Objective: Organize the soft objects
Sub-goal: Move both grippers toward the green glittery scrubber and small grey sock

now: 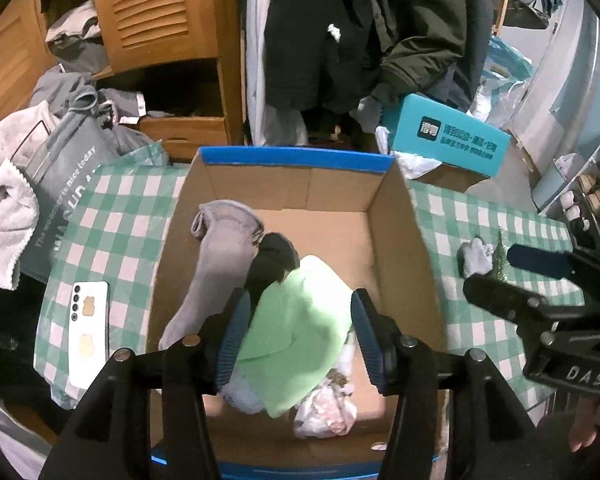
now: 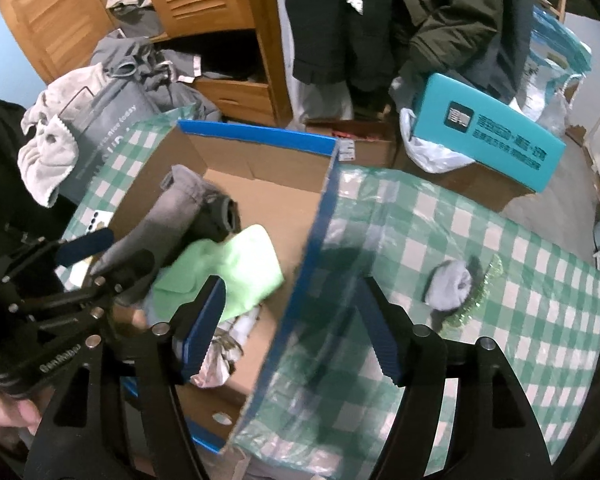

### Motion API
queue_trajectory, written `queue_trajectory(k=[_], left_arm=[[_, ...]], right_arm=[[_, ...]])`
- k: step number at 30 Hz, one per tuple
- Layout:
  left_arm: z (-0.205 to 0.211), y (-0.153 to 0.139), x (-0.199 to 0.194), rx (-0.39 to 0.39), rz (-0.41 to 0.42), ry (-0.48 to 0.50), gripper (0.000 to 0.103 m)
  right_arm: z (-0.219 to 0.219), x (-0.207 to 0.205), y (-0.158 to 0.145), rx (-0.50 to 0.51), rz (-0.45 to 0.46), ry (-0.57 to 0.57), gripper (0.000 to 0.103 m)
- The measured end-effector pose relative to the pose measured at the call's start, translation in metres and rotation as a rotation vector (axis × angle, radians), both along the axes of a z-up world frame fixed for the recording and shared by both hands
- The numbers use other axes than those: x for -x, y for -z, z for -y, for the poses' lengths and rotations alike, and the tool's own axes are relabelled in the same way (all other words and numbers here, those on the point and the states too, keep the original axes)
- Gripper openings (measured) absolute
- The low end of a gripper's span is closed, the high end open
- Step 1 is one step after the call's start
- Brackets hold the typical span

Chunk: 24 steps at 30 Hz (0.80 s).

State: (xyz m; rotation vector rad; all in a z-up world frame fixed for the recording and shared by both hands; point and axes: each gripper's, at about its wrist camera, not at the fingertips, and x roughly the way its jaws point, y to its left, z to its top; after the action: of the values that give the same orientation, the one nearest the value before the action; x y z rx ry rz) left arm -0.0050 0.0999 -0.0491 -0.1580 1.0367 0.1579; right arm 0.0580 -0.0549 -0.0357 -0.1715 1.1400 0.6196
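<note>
An open cardboard box [image 1: 296, 160] with a blue rim stands on a green checked tablecloth [image 1: 112, 216]. Inside lie a light green cloth [image 1: 300, 328], a long grey sock [image 1: 220, 264], a black piece [image 1: 274, 260] and crumpled pale items [image 1: 328, 412]. My left gripper [image 1: 300, 336] hangs open over the box, its pads on either side of the green cloth, which rests on the pile. My right gripper [image 2: 292, 332] is open and straddles the box's right wall [image 2: 320, 232], holding nothing. A rolled grey sock [image 2: 448, 284] lies on the tablecloth to the right of the box.
A white phone [image 1: 88, 332] lies left of the box. Green tinsel [image 2: 480, 292] sits beside the rolled sock. A grey bag with towels [image 1: 60, 176] stands at the left, a teal carton [image 1: 448, 140] behind. A wooden wardrobe [image 1: 160, 12] and hanging coats [image 1: 360, 28] fill the back.
</note>
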Motion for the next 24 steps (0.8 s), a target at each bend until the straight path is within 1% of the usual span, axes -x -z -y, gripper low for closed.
queue_trajectory(k=[6, 16, 17, 20, 24], left_arm=[[0.021, -0.01, -0.007, 0.003, 0.019, 0.03, 0.056], [0.063, -0.025, -0.021, 0.005, 0.036, 0.083, 0.057], [0.068, -0.028, -0.023, 0.003, 0.041, 0.089, 0.057], [0.079, -0.032, -0.029, 0.017, 0.048, 0.098, 0.063], [0.094, -0.036, -0.038, 0.032, 0.058, 0.121, 0.064]], right_arm=[[0.026, 0.0, 0.001, 0.003, 0.005, 0.036, 0.07], [0.081, -0.011, 0.004, -0.007, -0.013, 0.147, 0.07], [0.086, -0.012, 0.004, -0.008, -0.013, 0.155, 0.07], [0.102, -0.017, 0.005, -0.009, -0.015, 0.19, 0.07], [0.129, -0.027, 0.01, -0.021, -0.039, 0.253, 0.07]])
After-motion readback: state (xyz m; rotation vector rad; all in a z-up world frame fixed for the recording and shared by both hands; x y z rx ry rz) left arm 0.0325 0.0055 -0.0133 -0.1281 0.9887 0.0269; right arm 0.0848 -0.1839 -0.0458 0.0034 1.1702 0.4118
